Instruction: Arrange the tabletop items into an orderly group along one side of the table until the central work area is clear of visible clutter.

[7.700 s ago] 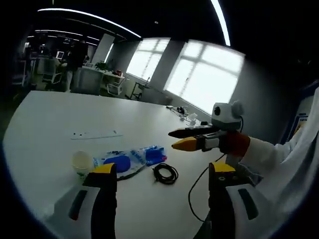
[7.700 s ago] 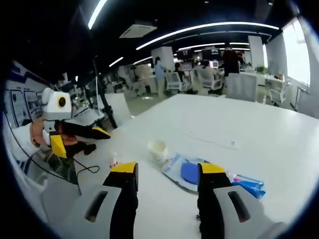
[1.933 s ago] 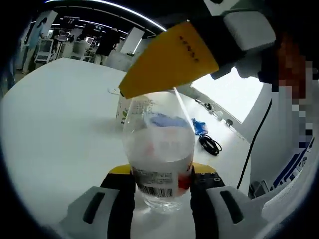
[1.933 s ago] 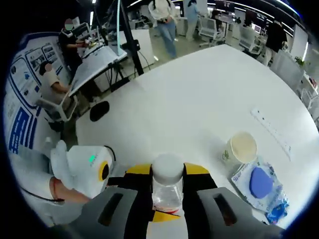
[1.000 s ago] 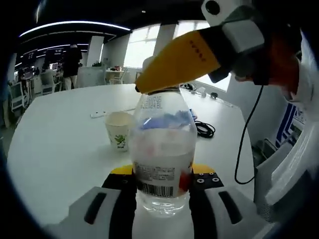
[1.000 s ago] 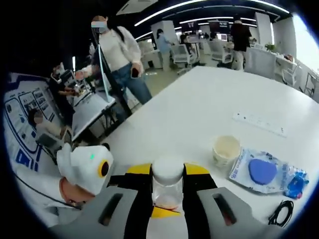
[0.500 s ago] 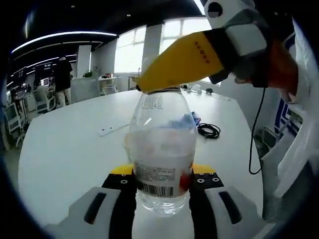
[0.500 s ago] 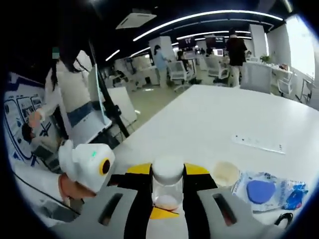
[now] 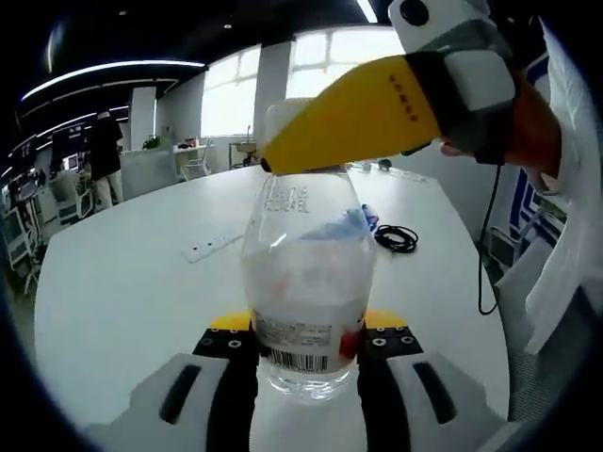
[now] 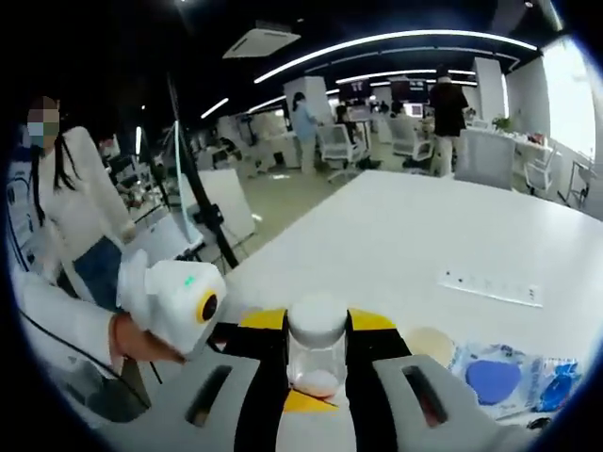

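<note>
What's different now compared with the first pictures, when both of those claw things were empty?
Both grippers have taken hold of the clear bottle: the left gripper clamps its body, the right gripper grips its white cap. The paper cup, blue packet, black cable and white power strip lie on the table as before.

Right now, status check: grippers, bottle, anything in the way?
Left gripper shut on water bottle body. Right gripper shut on its white cap. Paper cup, blue packet, power strip, black cable on the table beyond.
</note>
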`<state>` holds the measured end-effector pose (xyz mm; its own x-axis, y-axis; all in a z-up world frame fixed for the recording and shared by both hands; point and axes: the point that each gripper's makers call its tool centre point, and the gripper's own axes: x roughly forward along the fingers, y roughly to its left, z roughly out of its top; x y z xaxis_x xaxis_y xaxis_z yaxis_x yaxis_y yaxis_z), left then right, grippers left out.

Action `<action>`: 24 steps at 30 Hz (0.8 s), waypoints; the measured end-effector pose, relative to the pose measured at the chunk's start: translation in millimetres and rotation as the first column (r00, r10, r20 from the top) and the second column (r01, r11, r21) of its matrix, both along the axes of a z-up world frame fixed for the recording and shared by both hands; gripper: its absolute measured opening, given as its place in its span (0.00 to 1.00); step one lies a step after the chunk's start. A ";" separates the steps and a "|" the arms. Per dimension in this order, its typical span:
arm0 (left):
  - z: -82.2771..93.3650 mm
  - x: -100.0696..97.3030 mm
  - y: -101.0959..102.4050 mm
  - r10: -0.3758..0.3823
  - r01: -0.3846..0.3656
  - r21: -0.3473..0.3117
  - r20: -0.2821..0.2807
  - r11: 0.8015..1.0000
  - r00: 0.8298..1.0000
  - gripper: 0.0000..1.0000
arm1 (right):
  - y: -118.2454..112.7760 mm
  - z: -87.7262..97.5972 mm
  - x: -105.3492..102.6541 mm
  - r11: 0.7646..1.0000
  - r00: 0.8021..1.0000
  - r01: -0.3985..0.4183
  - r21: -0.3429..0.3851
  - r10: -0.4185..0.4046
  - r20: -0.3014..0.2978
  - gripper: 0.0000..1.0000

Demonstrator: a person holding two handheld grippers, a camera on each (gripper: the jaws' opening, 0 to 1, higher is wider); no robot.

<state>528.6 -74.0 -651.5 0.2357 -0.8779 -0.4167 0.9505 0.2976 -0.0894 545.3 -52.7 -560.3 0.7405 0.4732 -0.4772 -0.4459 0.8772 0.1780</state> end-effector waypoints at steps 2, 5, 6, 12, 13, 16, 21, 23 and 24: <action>-1.2 5.1 -0.6 -0.015 0.015 0.005 0.005 1.000 1.000 0.39 | -0.2 -0.8 4.0 1.000 1.000 -0.001 -0.003 0.001 0.011 0.20; -2.8 13.1 -2.5 -0.034 0.034 0.001 0.012 0.999 0.999 0.39 | -1.8 -1.7 11.4 1.000 1.000 0.002 -0.014 -0.002 0.031 0.20; -3.6 16.1 -3.8 -0.041 0.041 -0.002 0.017 0.999 0.999 0.39 | -2.2 -2.0 13.3 1.000 0.999 0.004 -0.020 -0.004 0.038 0.20; -11.3 26.1 -11.0 -0.076 0.076 -0.015 0.011 0.997 0.997 0.39 | -4.7 -9.7 23.1 0.997 0.997 0.014 -0.073 -0.008 0.082 0.20; -13.4 27.9 -12.2 -0.082 0.082 -0.014 0.014 0.997 0.997 0.39 | -5.0 -10.4 23.6 0.997 0.996 0.015 -0.076 -0.008 0.085 0.20; -17.7 30.8 -14.8 -0.100 0.100 -0.009 0.016 0.995 0.995 0.39 | -7.7 -15.7 26.6 0.996 0.995 0.023 -0.089 -0.014 0.097 0.20; -26.0 35.4 -17.5 -0.112 0.112 -0.017 0.005 0.994 0.994 0.39 | -10.1 -23.2 32.3 0.994 0.993 0.034 -0.108 -0.021 0.120 0.20; -28.0 37.1 -18.7 -0.113 0.113 -0.020 0.000 0.993 0.994 0.40 | -9.8 -25.5 35.0 0.992 0.991 0.035 -0.118 -0.019 0.130 0.20; -29.5 38.6 -18.9 -0.113 0.113 -0.024 -0.003 0.993 0.994 0.40 | -9.9 -26.2 36.1 0.992 0.991 0.037 -0.119 -0.021 0.132 0.20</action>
<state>567.2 -92.9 -681.0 0.1324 -0.9087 -0.3959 0.9776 0.1857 -0.0994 581.4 -62.6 -586.5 0.8127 0.3956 -0.4279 -0.4327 0.9014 0.0115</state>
